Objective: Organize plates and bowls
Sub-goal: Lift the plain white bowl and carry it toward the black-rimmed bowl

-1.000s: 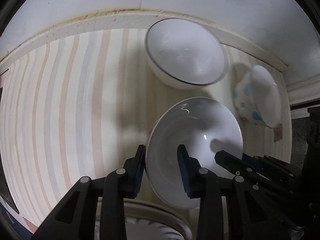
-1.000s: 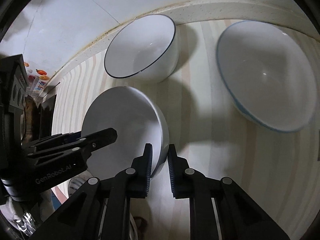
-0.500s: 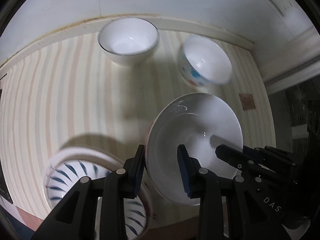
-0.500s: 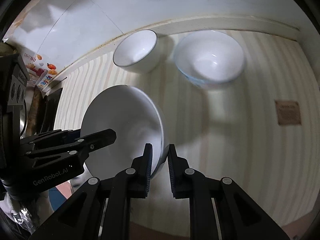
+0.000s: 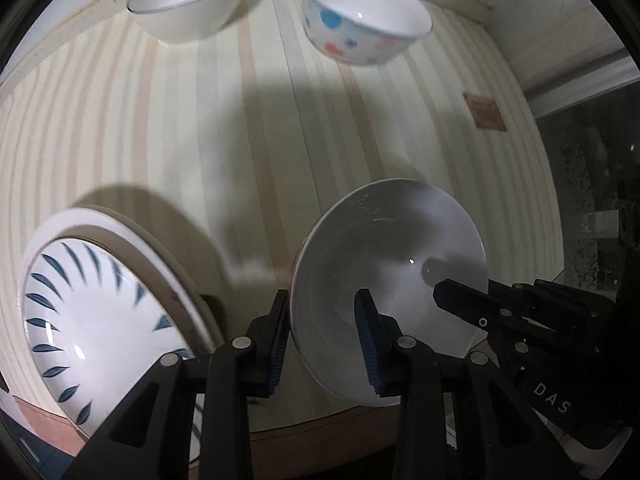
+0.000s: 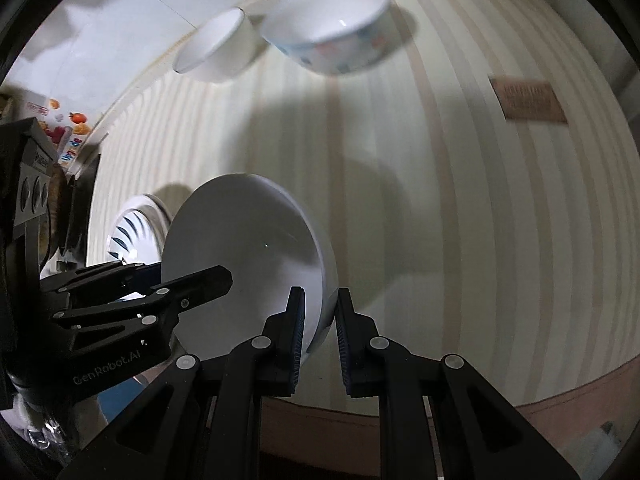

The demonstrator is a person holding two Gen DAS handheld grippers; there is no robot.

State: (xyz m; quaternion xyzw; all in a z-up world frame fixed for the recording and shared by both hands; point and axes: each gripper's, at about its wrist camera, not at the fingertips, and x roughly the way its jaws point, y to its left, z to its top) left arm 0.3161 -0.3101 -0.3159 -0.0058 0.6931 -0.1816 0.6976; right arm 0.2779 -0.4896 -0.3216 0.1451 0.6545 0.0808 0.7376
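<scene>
Mid-carry: plain white bowl held off the striped tablecloth, left gripper and right gripper each pinching its rim on opposite sides. Just left of it, blue-leaf plate; well beyond, dotted bowl and dark-rimmed bowl. Next, probably: lowering level onto a matching stack, releasing together.

Pale striped tablecloth against a white wall, brown label patch, dim light.
</scene>
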